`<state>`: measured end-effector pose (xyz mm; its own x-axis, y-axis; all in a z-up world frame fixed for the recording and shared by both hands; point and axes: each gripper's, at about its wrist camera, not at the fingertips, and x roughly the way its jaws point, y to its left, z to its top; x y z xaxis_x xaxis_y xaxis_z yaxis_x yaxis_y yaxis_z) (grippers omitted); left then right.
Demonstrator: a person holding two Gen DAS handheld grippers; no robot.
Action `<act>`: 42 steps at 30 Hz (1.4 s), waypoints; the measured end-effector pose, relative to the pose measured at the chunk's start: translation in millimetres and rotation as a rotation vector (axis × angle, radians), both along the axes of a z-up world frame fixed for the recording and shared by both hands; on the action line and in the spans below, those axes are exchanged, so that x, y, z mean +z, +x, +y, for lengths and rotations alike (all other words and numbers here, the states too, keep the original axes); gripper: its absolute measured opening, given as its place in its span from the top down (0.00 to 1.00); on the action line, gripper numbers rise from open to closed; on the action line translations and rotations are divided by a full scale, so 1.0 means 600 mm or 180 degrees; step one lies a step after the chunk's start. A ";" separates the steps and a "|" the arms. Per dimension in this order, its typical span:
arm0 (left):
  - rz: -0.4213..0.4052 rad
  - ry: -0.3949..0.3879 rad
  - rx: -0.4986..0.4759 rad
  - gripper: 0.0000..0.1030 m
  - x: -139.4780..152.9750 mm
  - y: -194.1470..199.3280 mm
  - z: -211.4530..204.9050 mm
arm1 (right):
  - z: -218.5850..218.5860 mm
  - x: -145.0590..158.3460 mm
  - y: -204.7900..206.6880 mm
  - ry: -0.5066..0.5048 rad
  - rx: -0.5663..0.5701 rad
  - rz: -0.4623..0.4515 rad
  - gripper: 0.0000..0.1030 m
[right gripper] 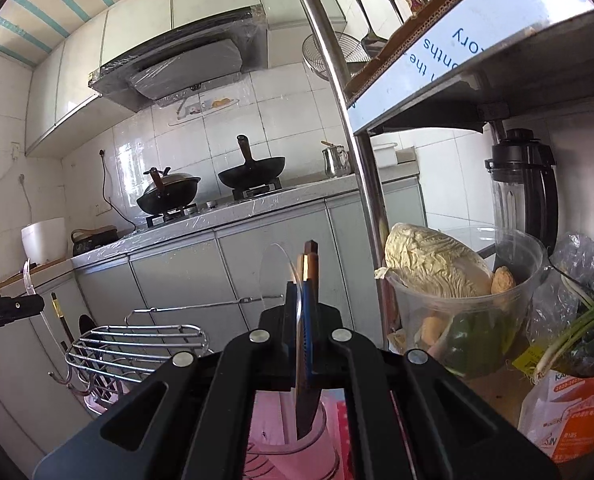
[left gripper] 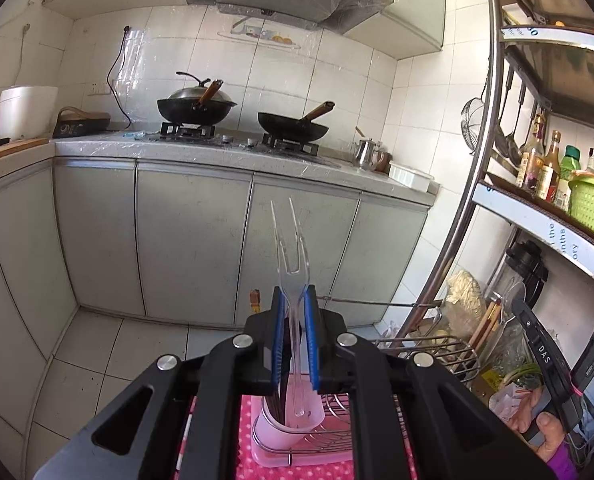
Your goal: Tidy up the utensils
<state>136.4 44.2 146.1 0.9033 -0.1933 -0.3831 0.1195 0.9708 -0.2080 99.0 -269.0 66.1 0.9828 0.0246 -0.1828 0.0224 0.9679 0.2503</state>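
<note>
Nearby, grey counter (left gripper: 201, 152) under white tiles (left gripper: 281, 80)

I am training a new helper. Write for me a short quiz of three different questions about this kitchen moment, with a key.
1. True or false: the left gripper is shut on a clear plastic fork.
2. What does the right gripper hold? A) a clear plastic spoon and a brown chopstick B) a ladle C) a green bottle
3. Fill in: below the fork stands a pale ___ by the wire dish rack.

Key: 1 true. 2 A: clear plastic spoon, brown chopstick. 3 cup.
</note>
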 end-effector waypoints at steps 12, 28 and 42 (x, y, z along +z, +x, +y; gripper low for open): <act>0.0318 0.0154 -0.0095 0.91 -0.061 0.027 -0.015 | 0.001 -0.045 -0.003 0.0078 0.0061 0.0364 0.97; 0.0755 0.0201 -0.0087 0.91 -0.150 0.052 -0.017 | 0.002 -0.072 0.009 0.0104 0.0136 0.0725 0.97; 0.0791 0.0175 -0.0081 0.80 -0.149 0.040 -0.013 | 0.006 -0.069 -0.011 0.0129 0.0204 0.0795 0.68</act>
